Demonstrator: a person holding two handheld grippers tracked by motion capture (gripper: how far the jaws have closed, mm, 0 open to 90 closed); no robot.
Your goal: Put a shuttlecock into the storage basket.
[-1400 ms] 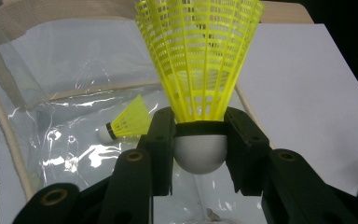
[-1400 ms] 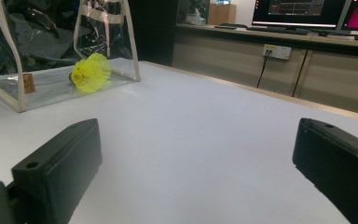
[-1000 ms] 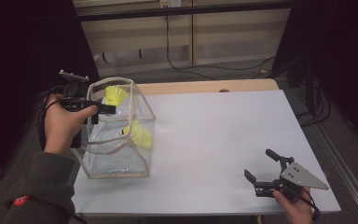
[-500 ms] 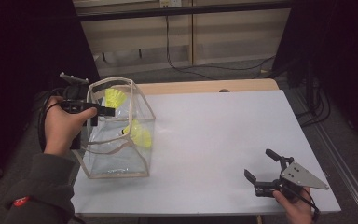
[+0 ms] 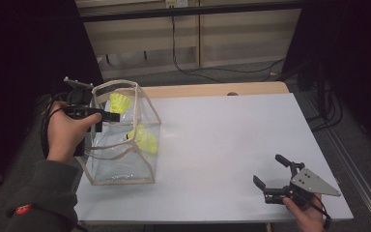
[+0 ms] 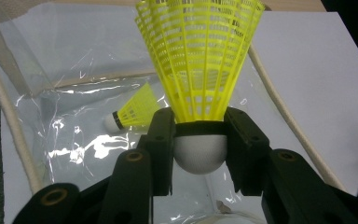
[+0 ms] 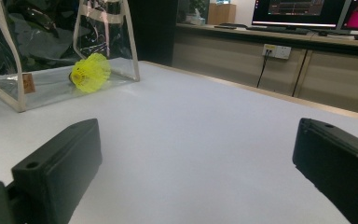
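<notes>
High view: left gripper (image 5: 107,116) sits at the open top of a clear bag (image 5: 121,171) at the left edge of the white surface (image 5: 222,145), clamped on a yellow shuttlecock (image 5: 119,102) held just inside the bag's rim. A second shuttlecock (image 5: 144,139) lies lower in the bag against its right wall. Right gripper (image 5: 269,175) rests near the front right corner of the surface, well apart from the bag, jaws spread with nothing between them.

Left gripper view: both black jaws press on the white cork of the yellow shuttlecock (image 6: 199,70), skirt pointing away from the camera. Below it the second shuttlecock (image 6: 134,110) lies on its side on the bag's floor.

Right gripper view: jaws wide apart, bare surface (image 7: 205,140) between them. Across the surface stands the clear bag (image 7: 51,91), the second shuttlecock (image 7: 90,72) lying inside near its wall.
</notes>
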